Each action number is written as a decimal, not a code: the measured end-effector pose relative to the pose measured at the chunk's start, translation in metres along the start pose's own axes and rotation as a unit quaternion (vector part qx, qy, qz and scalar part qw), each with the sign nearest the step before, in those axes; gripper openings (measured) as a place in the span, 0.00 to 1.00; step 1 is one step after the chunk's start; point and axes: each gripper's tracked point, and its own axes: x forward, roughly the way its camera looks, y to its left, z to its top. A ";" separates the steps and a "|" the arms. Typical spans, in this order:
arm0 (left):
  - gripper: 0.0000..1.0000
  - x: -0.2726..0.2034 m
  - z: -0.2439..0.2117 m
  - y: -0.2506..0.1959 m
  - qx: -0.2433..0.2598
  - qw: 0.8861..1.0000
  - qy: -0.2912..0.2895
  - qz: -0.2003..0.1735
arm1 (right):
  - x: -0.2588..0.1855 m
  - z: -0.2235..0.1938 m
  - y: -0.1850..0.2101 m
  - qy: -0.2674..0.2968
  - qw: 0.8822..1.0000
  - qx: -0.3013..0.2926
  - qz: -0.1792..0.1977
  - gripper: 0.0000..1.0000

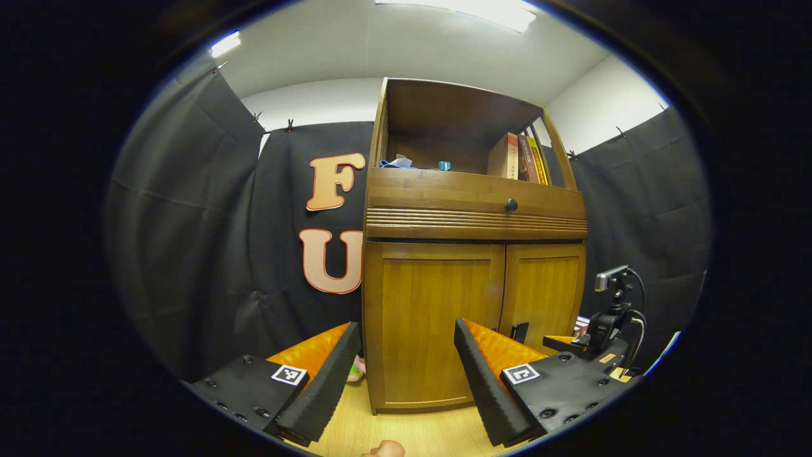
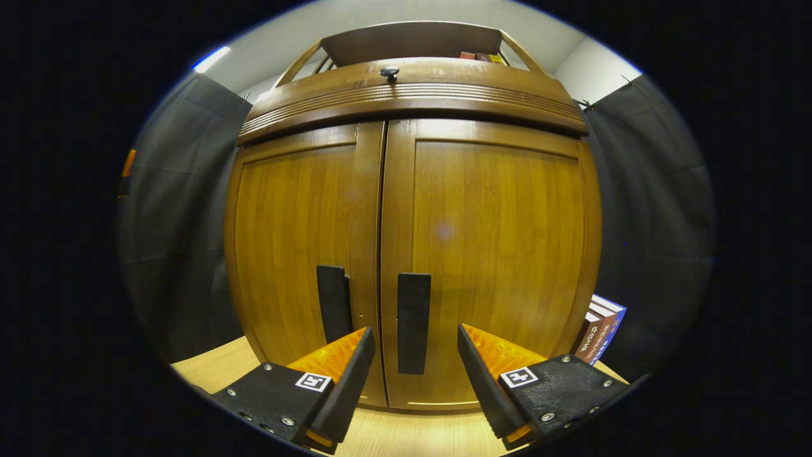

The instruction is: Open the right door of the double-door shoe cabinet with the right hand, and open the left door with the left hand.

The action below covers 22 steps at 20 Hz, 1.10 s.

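Observation:
The wooden shoe cabinet (image 1: 444, 304) stands ahead with both doors shut. In the right gripper view the right door (image 2: 501, 254) and left door (image 2: 292, 241) are close up, each with a dark vertical handle by the centre seam. My right gripper (image 2: 413, 335) is open, and the right door's handle (image 2: 413, 320) stands in the gap between its fingers, touching neither. The left door's handle (image 2: 333, 303) is just left of them. My left gripper (image 1: 406, 330) is open farther back, facing the left door (image 1: 438, 317). The right gripper (image 1: 564, 343) shows low at the right door.
A drawer with a round knob (image 1: 510, 205) sits above the doors, under an open shelf with books (image 1: 520, 158). More books (image 2: 602, 325) stand on the wooden floor (image 1: 412, 431) against the cabinet's right side. Black cloth walls close in on both sides.

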 end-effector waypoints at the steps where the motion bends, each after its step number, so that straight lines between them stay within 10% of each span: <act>1: 0.96 0.002 -0.002 0.001 0.000 1.000 0.001 -0.001 | 0.006 -0.002 0.000 0.003 1.000 0.007 -0.001 0.78; 3: 0.96 0.005 -0.009 0.003 0.000 1.000 0.008 0.000 | 0.016 -0.005 0.001 0.010 1.000 0.022 0.001 0.85; 6: 0.98 0.009 -0.014 0.001 -0.002 1.000 0.015 -0.007 | 0.032 -0.011 0.000 0.019 0.999 0.034 0.000 0.58; 7: 0.97 0.010 -0.016 0.001 -0.004 1.000 0.017 -0.009 | 0.037 -0.012 0.000 0.022 0.999 0.036 0.001 0.77; 16: 0.95 0.013 -0.021 -0.002 0.007 1.000 0.015 -0.016 | 0.060 -0.022 -0.001 0.038 0.998 0.053 -0.003 0.51; 17: 0.95 0.013 -0.021 -0.002 0.008 1.000 0.015 -0.017 | 0.060 -0.023 0.000 0.038 0.998 0.049 -0.004 0.36; 22: 0.95 0.009 -0.021 0.002 0.003 1.000 0.012 -0.014 | 0.052 -0.023 -0.001 0.034 0.998 0.045 0.001 0.32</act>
